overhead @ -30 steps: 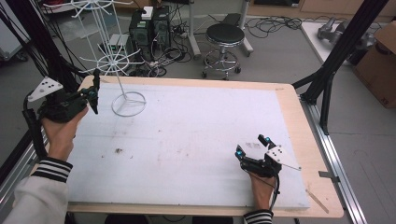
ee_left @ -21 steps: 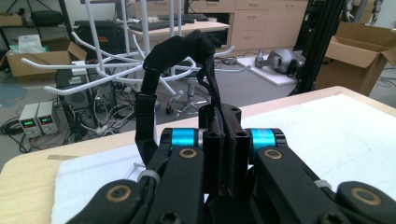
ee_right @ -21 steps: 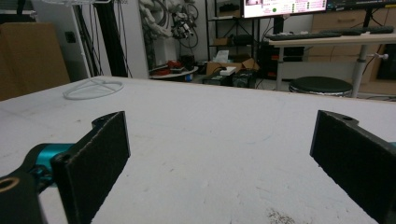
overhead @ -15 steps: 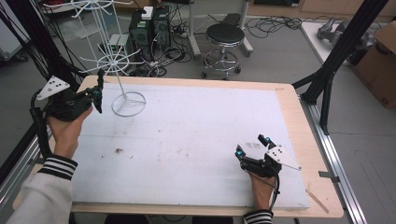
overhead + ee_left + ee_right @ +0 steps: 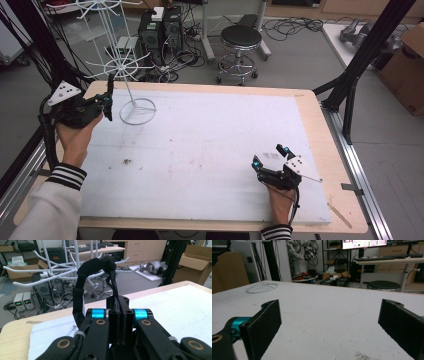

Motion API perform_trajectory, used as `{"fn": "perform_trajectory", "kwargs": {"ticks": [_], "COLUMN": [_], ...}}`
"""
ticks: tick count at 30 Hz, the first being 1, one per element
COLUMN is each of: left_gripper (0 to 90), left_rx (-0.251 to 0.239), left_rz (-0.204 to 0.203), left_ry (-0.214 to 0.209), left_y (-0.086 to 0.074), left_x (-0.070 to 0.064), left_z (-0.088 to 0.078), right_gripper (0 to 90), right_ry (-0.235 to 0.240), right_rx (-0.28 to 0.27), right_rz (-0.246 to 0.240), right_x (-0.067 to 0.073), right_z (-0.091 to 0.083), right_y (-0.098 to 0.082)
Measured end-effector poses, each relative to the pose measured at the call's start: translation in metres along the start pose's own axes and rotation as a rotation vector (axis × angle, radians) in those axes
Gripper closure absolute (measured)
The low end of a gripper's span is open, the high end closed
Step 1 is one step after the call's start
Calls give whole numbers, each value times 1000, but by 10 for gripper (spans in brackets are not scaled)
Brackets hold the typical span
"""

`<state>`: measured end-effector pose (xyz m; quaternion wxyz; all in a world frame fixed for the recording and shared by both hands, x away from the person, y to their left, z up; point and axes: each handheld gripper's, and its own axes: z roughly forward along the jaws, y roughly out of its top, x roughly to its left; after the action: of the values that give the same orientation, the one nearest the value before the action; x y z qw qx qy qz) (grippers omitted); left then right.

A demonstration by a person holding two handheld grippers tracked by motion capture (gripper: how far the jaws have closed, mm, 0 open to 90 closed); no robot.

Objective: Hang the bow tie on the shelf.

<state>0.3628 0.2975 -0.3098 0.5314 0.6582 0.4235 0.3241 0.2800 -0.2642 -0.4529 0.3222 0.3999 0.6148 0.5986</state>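
Observation:
A white wire rack stands on a ring base at the table's far left; its arms spread just behind the left gripper. My left gripper is held above the table's left edge, close to the rack's pole, jaws pointing up. It is shut on a black band, whose loop arches above the closed jaws and reaches up among the rack's arms. My right gripper rests low at the front right of the white mat. Its jaws stand wide open with nothing between them.
The mat lies on a wooden table. Dark specks mark the mat at front left. Black frame posts rise at the right. A stool and computer boxes stand on the floor beyond the far edge.
My left hand has shifted slightly to the right, bringing the gripper and the band closer to the rack. The right hand has not moved.

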Motion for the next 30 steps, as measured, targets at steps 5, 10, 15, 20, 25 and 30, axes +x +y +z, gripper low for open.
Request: {"fn": "perform_trajectory", "kwargs": {"ticks": [5, 10, 15, 20, 25, 30], "left_gripper": [872, 872, 872, 872, 871, 872], "left_rx": [16, 31, 44, 52, 51, 55], "left_rz": [6, 4, -1, -10, -31, -34], "left_ry": [5, 2, 3, 1, -9, -14], "left_y": [-2, -4, -8, -11, -17, -21], "left_x": [1, 2, 3, 4, 7, 9], "left_z": [4, 9, 13, 15, 17, 17], "right_gripper": [37, 37, 38, 37, 37, 37], "right_ry": [2, 1, 0, 2, 2, 1], "right_rx": [4, 8, 9, 6, 8, 12], "right_rz": [2, 2, 2, -5, -6, -8], "right_x": [0, 0, 0, 0, 0, 1], "right_z": [0, 0, 0, 1, 0, 0], "right_y": [0, 0, 0, 0, 0, 0]}}
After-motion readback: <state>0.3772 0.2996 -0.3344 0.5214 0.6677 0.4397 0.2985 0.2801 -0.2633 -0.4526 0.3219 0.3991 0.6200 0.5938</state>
